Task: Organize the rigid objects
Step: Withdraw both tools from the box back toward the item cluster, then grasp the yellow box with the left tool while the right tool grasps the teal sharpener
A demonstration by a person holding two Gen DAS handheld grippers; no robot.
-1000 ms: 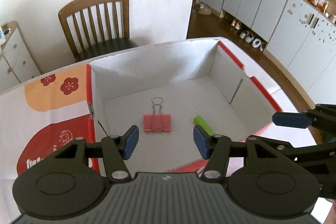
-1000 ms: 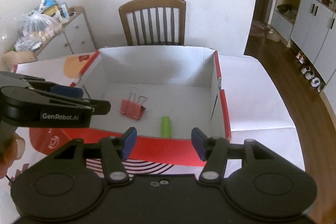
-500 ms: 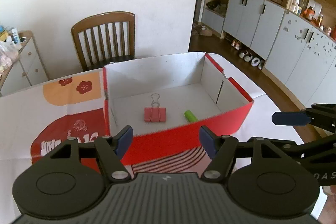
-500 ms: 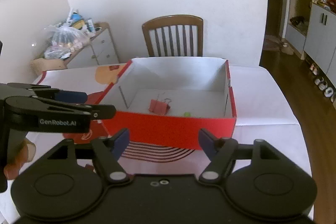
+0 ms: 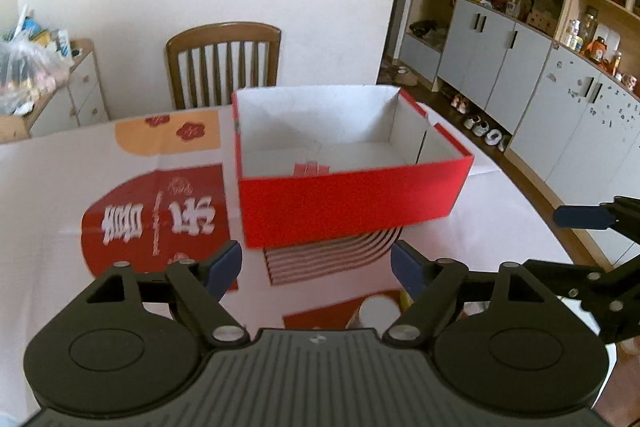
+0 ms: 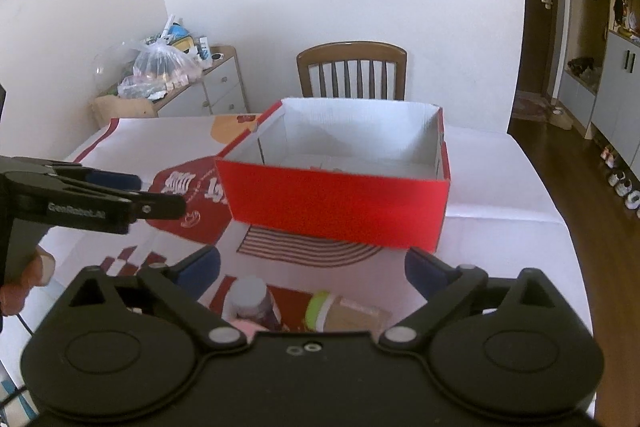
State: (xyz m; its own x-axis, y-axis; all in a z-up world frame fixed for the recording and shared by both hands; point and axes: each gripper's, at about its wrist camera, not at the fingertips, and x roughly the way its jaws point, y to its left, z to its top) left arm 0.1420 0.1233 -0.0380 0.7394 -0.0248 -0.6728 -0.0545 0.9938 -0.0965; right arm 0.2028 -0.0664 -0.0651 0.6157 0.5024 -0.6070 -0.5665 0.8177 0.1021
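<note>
A red cardboard box [image 5: 352, 203] with a white inside stands on the table; it also shows in the right wrist view [image 6: 336, 203]. A pink binder clip [image 5: 311, 169] peeks over its front wall. My left gripper [image 5: 316, 267] is open and empty, in front of the box. My right gripper [image 6: 312, 267] is open and empty, also in front of the box. Just below it lie a small bottle with a grey cap [image 6: 250, 297] and a tube with a green cap [image 6: 344, 311]. A white-topped object [image 5: 374, 309] lies under the left gripper.
The table wears a white cloth with red and orange prints [image 5: 160, 215]. A wooden chair [image 5: 224, 63] stands behind the table. A low cabinet with a plastic bag [image 6: 168, 71] is at the left. Grey cupboards [image 5: 520, 67] line the right wall.
Both grippers have pulled back and away from the box. The box now looks smaller and farther off, and the objects on the near table have come into view.
</note>
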